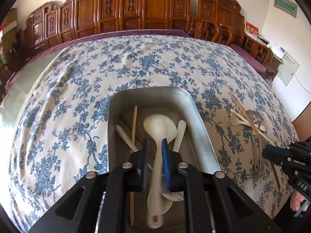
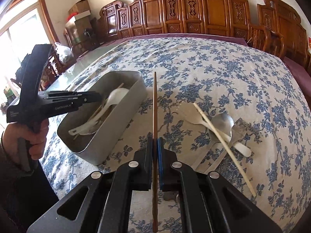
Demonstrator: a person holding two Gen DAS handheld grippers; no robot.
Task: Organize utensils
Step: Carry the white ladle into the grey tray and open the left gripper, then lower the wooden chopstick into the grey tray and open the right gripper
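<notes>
A metal tray (image 1: 196,114) (image 2: 124,120) on the flowered cloth holds a white ladle (image 1: 158,130) (image 2: 116,96), chopsticks and other pale utensils. My left gripper (image 1: 154,142) hovers over the tray with its jaws apart around the ladle's handle, not pressing it; in the right wrist view it (image 2: 93,97) reaches over the tray. My right gripper (image 2: 155,140) is shut on a brown chopstick (image 2: 155,106) (image 1: 250,122), held above the cloth right of the tray. A white fork (image 2: 191,118), a pale chopstick (image 2: 223,145), a metal spoon (image 2: 223,121) and a metal fork (image 2: 238,130) lie in a pile to the right.
The table is covered by a blue-flowered cloth (image 1: 97,77). Carved wooden chairs (image 1: 136,9) line the far side. Glass tabletop (image 2: 81,66) shows beyond the cloth at the left.
</notes>
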